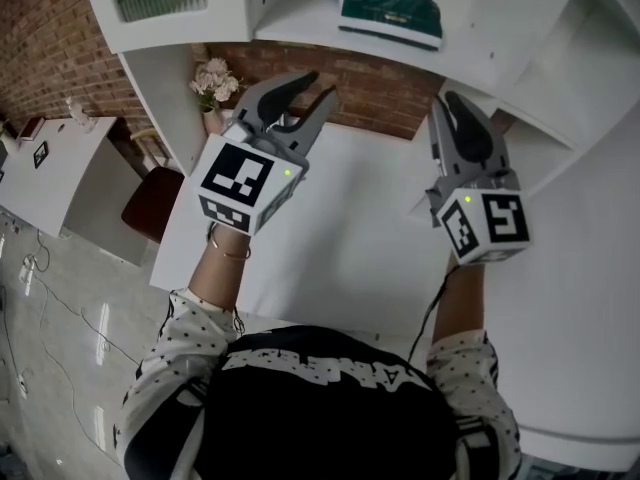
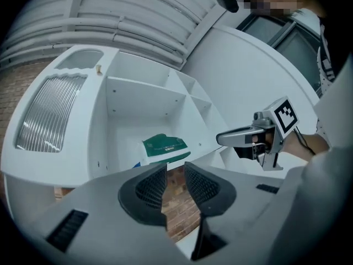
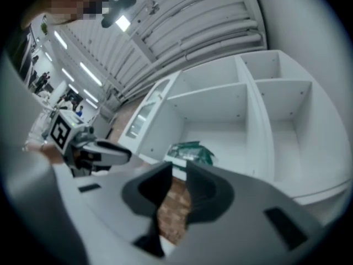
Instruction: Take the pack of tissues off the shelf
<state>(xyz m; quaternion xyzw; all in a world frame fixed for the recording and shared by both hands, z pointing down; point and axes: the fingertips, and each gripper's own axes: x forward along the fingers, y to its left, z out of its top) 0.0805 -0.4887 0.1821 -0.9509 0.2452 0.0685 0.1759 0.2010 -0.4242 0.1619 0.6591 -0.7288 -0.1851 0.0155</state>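
A green-and-white pack of tissues [image 1: 390, 8] lies on a white shelf board [image 1: 290, 30] at the top of the head view. It also shows in the left gripper view [image 2: 164, 148] and in the right gripper view [image 3: 191, 152], beyond each pair of jaws. My left gripper [image 1: 318, 88] is held up below the shelf, left of the pack. It is open, and only brick wall shows through the gap [image 2: 175, 178]. My right gripper [image 1: 462, 108] stands below and right of the pack, open and empty [image 3: 179, 184]. Neither gripper touches the pack.
A white table [image 1: 350, 248] lies under both grippers, against a brick wall [image 1: 370, 83]. A vase of pale flowers [image 1: 213, 88] stands at its far left corner. A brown chair [image 1: 150, 203] and another white table [image 1: 50, 168] are at the left. The shelf unit has several open compartments [image 3: 276, 109].
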